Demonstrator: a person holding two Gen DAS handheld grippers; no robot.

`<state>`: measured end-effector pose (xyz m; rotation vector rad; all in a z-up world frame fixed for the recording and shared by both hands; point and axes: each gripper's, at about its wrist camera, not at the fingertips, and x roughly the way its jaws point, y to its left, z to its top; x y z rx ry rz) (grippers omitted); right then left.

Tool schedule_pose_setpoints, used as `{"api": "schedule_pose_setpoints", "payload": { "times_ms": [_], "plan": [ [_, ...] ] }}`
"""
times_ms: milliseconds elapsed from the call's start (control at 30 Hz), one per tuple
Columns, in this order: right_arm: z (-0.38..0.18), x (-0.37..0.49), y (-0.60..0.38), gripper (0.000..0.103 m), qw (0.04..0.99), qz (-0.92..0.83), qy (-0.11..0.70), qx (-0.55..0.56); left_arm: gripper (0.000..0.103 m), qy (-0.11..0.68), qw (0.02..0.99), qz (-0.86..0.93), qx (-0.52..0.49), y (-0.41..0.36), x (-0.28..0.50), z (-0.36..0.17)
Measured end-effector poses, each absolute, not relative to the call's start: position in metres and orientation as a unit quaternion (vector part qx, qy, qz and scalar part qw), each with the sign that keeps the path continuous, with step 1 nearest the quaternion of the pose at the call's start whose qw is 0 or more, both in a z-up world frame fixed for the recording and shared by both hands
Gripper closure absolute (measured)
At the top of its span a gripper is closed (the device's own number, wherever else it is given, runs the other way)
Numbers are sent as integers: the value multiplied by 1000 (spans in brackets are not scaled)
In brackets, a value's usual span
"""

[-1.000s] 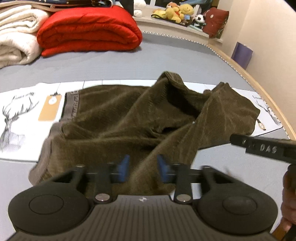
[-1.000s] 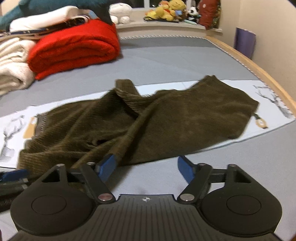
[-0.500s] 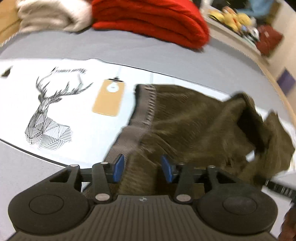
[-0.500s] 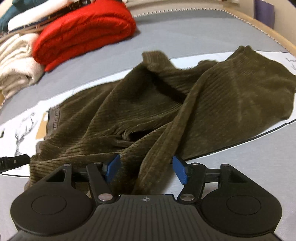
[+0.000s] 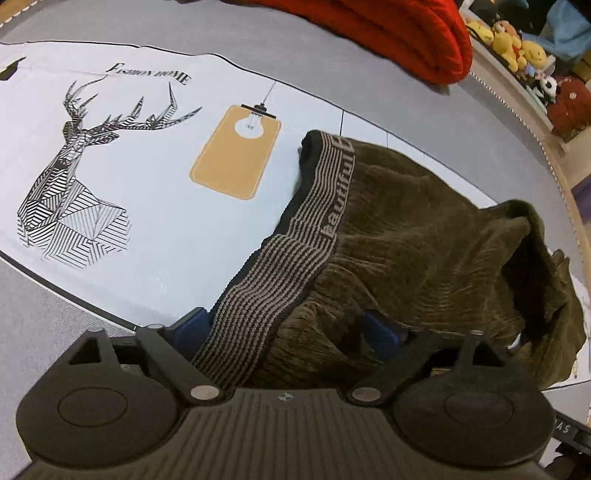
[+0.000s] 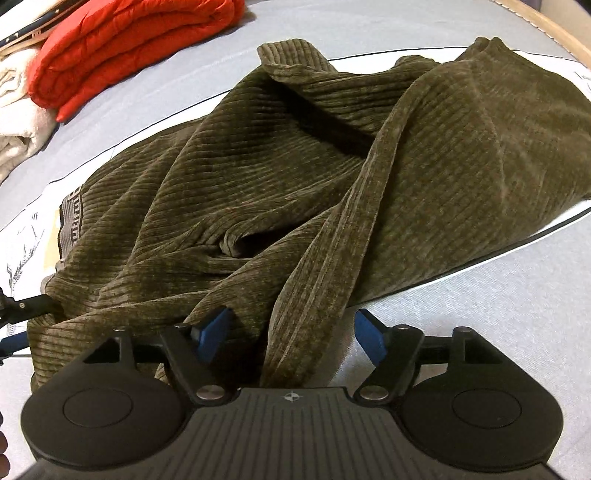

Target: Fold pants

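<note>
Left gripper [image 5: 290, 328] widened, moved onto pants [image 5: 424, 251] waistband [image 5: 291, 258].

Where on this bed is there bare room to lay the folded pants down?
Bare white mat between the deer print and the striped waistband. Bare grey sheet right of the pants. Crowded along the far edge: red quilt, cream blanket.

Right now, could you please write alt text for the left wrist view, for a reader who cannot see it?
The left gripper, jaws open, straddles the striped waistband of rumpled olive corduroy pants. They lie on a white mat printed with a deer head and a tan tag, with a red blanket behind.
</note>
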<state>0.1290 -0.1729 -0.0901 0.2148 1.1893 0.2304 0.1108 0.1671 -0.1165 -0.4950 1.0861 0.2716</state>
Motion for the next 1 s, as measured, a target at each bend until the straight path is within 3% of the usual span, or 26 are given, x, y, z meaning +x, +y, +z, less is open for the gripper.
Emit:
{"api": "schedule_pose_setpoints", "payload": {
  "times_ms": [67, 367, 467, 533, 633, 800, 1000],
  "plan": [
    [-91, 128, -171, 44, 813, 112, 562, 104, 8, 518, 816, 129, -222, 166, 112, -121],
    [-78, 120, -164, 84, 824, 142, 544, 74, 9, 550, 820, 118, -105, 131, 115, -136],
    [-74, 120, -163, 88, 828, 148, 537, 66, 31, 545, 826, 124, -76, 128, 110, -134],
    [-69, 118, -161, 89, 832, 156, 529, 56, 58, 541, 830, 123, -67, 129, 107, -128],
    [-58, 116, -154, 89, 841, 175, 511, 27, 74, 523, 841, 112, -85, 137, 100, -111],
    [-35, 110, -145, 91, 856, 206, 475, 5, 80, 483, 858, 124, -121, 155, 77, -75],
    [-20, 82, -130, 91, 822, 313, 471, -70, 80, 539, 831, 114, -79, 162, 43, -64]
  ]
}}
